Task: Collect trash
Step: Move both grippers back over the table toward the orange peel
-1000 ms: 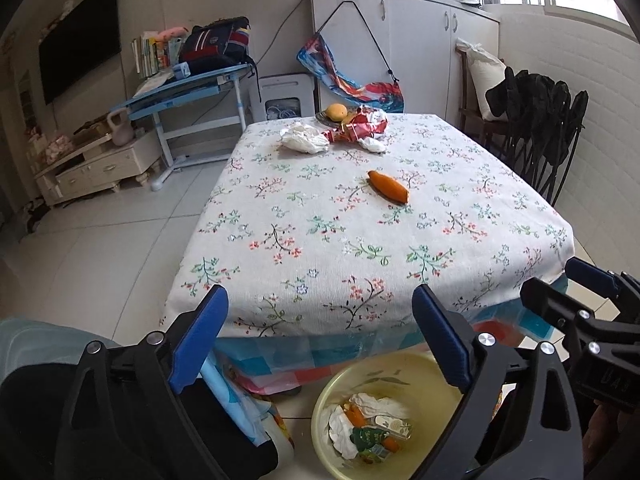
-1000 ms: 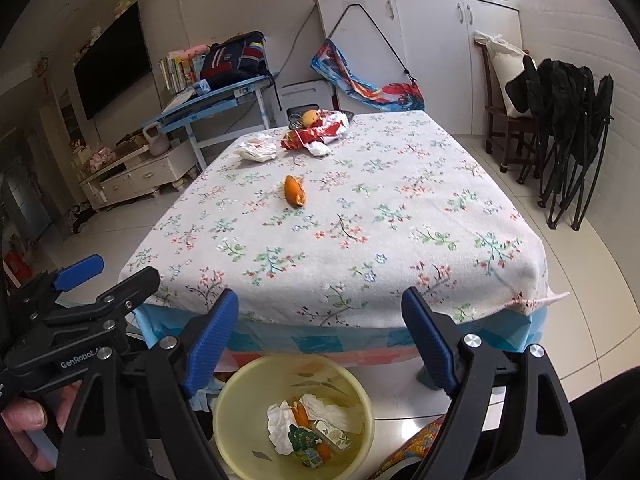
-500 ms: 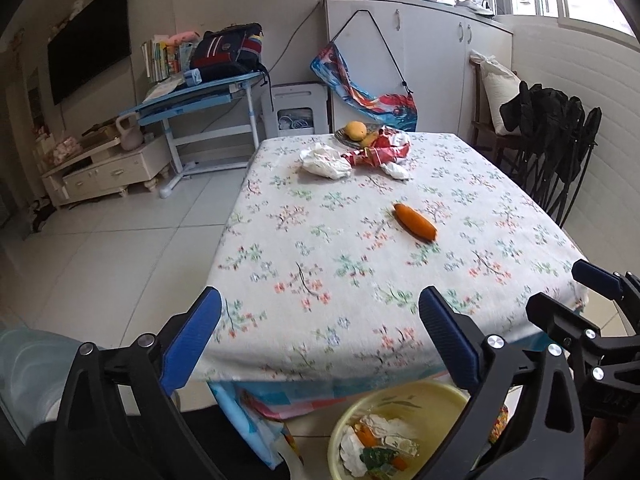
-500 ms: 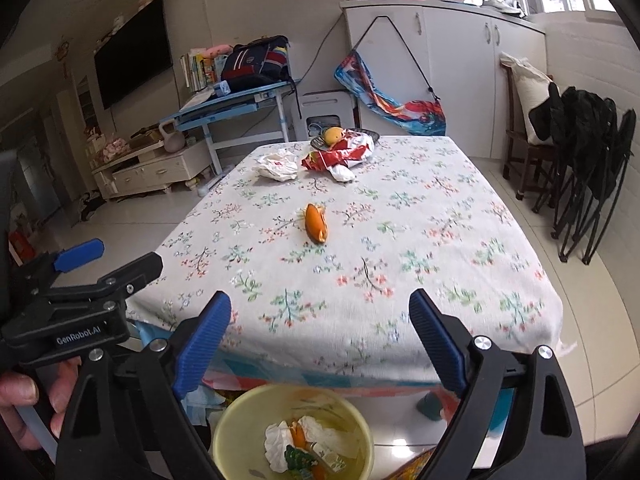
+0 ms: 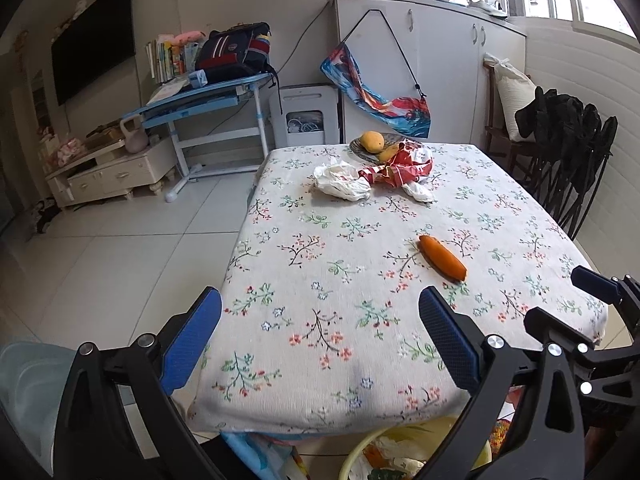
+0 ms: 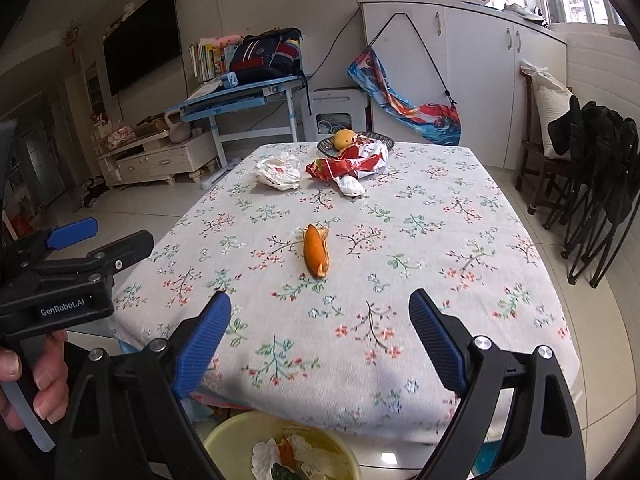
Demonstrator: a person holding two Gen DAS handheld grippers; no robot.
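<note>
An orange peel (image 5: 442,258) (image 6: 316,250) lies mid-table on the floral tablecloth (image 5: 332,280) (image 6: 400,280). At the far end sit a crumpled white bag (image 5: 340,180) (image 6: 279,171), a red wrapper (image 5: 400,166) (image 6: 352,162) and a small white wad (image 5: 418,192) (image 6: 351,185). My left gripper (image 5: 320,336) is open and empty over the near table edge. My right gripper (image 6: 320,336) is also open and empty, with the peel ahead of it. A yellow bin (image 6: 236,436) (image 5: 360,452) holding trash stands on the floor below the near edge.
A plate (image 5: 370,153) with yellow fruit (image 5: 372,140) sits beyond the wrapper. Black folding chairs (image 5: 572,152) stand right of the table. A blue desk (image 5: 208,100) and white cabinets (image 5: 440,60) line the back wall. A hand (image 6: 28,380) holds the left gripper's handle.
Both grippers have risen and moved forward from over the bin to above the near table edge. The bin has slid toward the bottom of both views. Both stay open.
</note>
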